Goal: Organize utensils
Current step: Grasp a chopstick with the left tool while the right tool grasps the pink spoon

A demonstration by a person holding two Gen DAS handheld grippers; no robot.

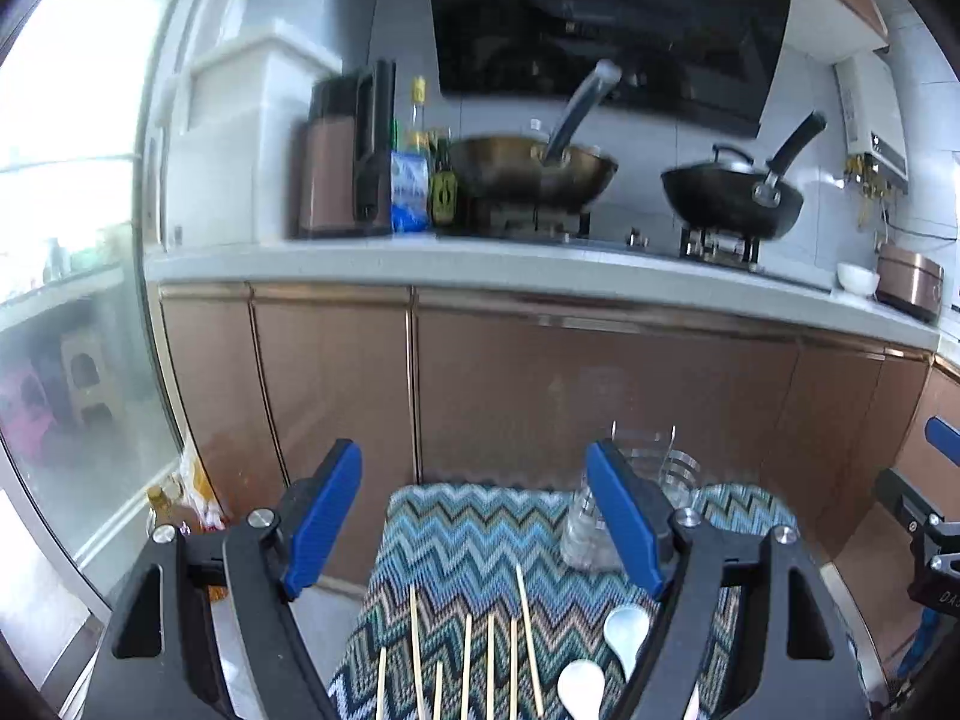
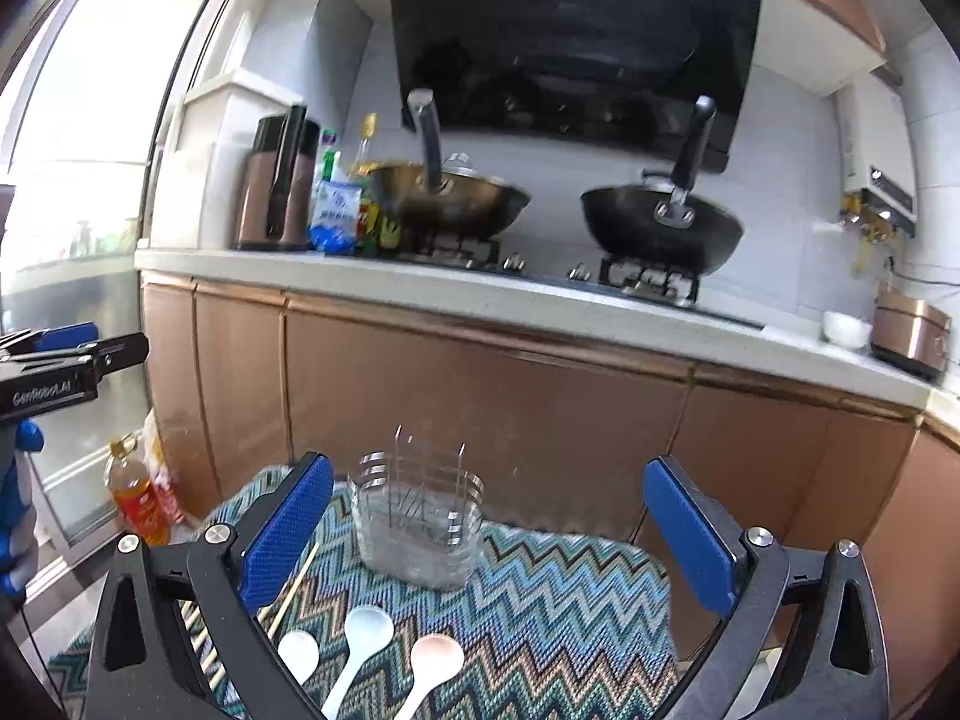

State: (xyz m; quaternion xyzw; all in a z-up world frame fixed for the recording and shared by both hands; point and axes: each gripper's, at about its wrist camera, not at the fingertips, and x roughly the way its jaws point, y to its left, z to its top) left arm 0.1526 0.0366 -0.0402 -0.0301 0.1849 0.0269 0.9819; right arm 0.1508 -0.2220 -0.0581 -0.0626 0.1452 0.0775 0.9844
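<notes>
Nearest the cameras, the left gripper [image 1: 474, 516] and right gripper [image 2: 489, 531] hover with jaws spread wide, holding nothing. Below them, on the zigzag-patterned mat [image 2: 552, 612], three spoons [image 2: 366, 630] lie side by side at the near edge, with chopsticks [image 1: 468, 654] to their left. Farther back, the clear utensil holder [image 2: 420, 516] stands upright near the mat's far edge.

Both tongs, left tongs [image 1: 474, 519] and right tongs [image 2: 489, 534], have black triangular-cutout arms, silver screws and textured blue pads.
</notes>
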